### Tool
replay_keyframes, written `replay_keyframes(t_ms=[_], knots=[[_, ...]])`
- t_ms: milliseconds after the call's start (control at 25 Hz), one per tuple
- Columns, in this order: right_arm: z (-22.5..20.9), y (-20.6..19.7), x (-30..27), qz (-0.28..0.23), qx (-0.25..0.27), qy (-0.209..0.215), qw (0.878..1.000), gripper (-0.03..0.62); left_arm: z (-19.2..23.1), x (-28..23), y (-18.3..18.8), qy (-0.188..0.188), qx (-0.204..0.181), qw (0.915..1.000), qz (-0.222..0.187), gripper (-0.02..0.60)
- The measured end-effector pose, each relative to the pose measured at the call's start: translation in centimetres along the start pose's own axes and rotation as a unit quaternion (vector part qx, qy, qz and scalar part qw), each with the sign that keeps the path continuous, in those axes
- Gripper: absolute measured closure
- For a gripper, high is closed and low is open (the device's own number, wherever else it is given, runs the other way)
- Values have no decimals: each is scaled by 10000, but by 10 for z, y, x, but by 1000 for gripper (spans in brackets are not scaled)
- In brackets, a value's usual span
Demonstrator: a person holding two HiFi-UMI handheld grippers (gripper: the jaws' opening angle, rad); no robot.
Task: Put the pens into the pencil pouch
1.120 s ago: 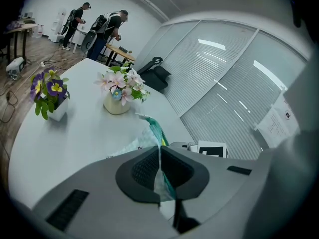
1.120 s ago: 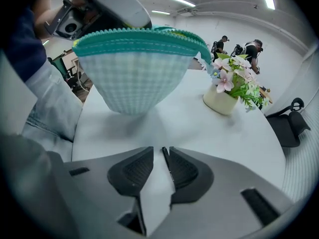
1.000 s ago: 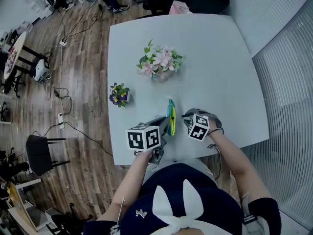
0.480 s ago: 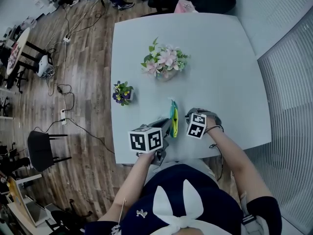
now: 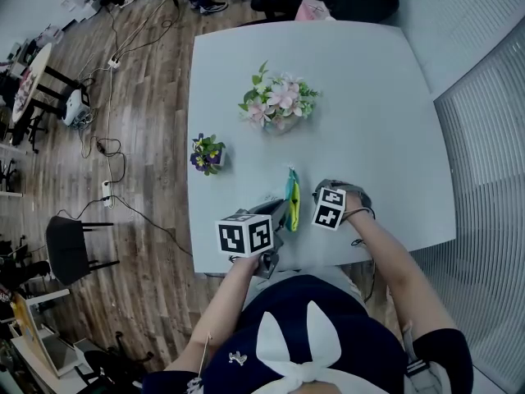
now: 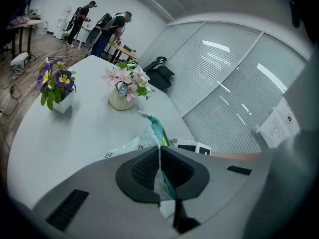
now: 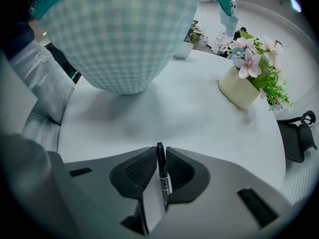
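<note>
Left gripper [image 6: 159,152]: jaws together, clamped on a fold of the pencil pouch [image 6: 151,133] near its zipped edge. Fabric runs straight up out of the pads. It angles moderately downward near the table's [image 5: 369,97] near edge, so the pouch is lifted off the surface, not lying flat.

Likely reason for the hold: pinching one lip keeps the pouch hanging and its mouth reachable, leaving the other hand free to feed pens in. Whether the mouth is open cannot be told from any view.

Centre, head view: the pouch shows as a thin teal and yellow strip, edge-on, between the two marker cubes. From the right gripper view its gingham belly bulges overhead with table shadow beneath, so the body hangs clear of the table.

Right gripper [image 7: 162,156]: pointed steeply down, just beside the pouch. Its jaws have just been closing, and a black pen [image 7: 161,166] stands between them, with the pads against its barrel on both sides. The pen lies along the jaw line, its tip poking out past the pads toward the table.

Judgement: pickup step, pen not yet in the pouch. The pen must next be carried up to the pouch's opening. A grip this close to one end may let the pen pivot.
</note>
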State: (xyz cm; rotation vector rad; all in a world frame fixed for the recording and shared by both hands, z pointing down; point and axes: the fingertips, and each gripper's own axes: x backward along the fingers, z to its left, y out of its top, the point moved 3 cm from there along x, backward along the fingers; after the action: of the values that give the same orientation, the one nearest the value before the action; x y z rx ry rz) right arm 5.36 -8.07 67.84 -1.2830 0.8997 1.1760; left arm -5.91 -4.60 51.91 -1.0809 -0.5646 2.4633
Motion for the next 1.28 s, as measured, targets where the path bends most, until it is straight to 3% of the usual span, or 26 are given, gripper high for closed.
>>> replay_keyframes(t_ms=[880, 1120, 1280], knots=[[-1, 19, 50, -758, -580, -308, 9950, 537, 6, 1, 5, 44, -76, 10000, 6, 551], [2, 22, 68, -1042, -870, -412, 9899, 537, 6, 0, 8, 28, -124, 9999, 45, 551], [1, 18, 83, -1361, -1397, -572, 9791, 539, 5, -1, 12, 28, -132, 9999, 38, 551]])
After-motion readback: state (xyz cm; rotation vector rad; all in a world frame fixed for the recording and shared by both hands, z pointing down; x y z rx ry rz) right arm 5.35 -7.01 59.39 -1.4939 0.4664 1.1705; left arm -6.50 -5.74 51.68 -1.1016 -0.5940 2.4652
